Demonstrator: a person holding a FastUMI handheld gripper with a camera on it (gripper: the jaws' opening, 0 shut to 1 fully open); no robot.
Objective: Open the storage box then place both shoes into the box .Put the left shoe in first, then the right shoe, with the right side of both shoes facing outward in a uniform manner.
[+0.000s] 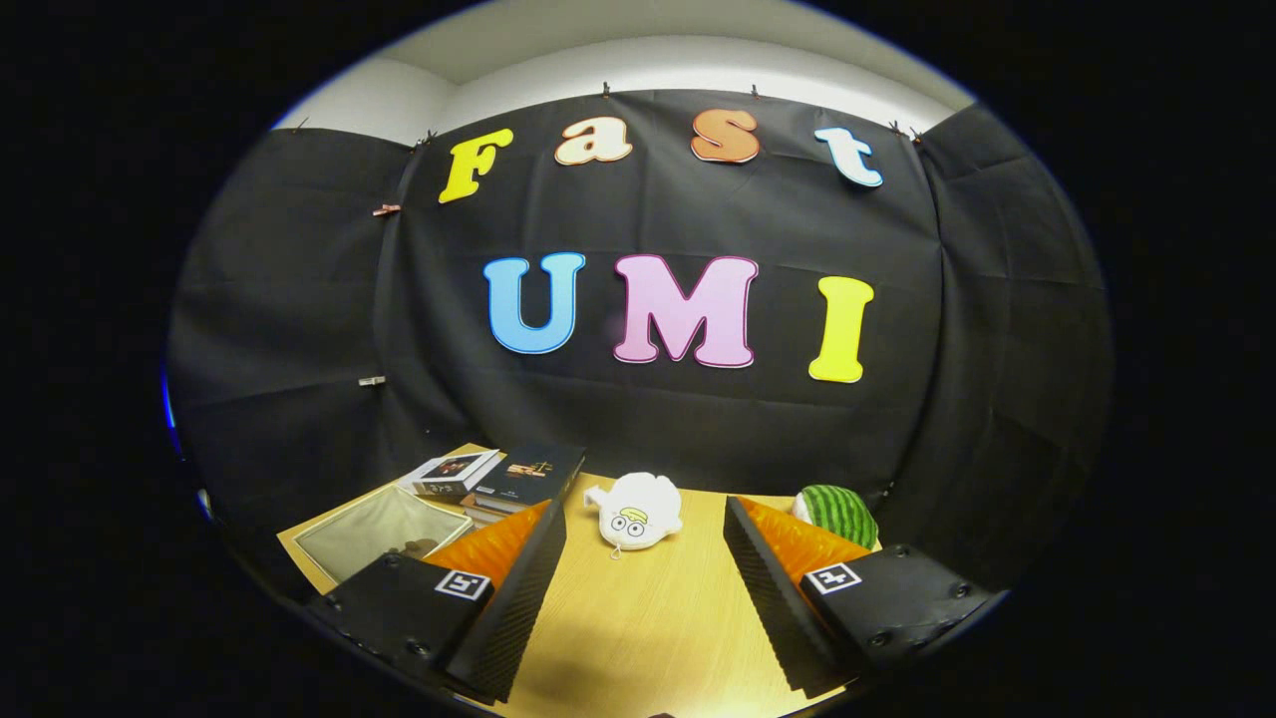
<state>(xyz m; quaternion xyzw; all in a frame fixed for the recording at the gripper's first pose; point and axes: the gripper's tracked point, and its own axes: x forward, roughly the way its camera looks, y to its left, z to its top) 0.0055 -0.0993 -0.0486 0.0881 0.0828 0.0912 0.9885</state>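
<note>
My gripper (643, 511) is held open above the wooden table (648, 618), and nothing lies between its fingers. A pale, translucent flat-topped box (374, 534) sits on the table just left of the left finger (518, 588); something small and brown shows through its top. Part of the box is hidden behind that finger. I cannot tell whether the box is open or closed.
A white plush toy (638, 511) lies just beyond the fingertips, at the back of the table. A stack of books (508, 477) stands at the back left, behind the box. A green striped watermelon toy (839, 514) peeks out behind the right finger (788, 588).
</note>
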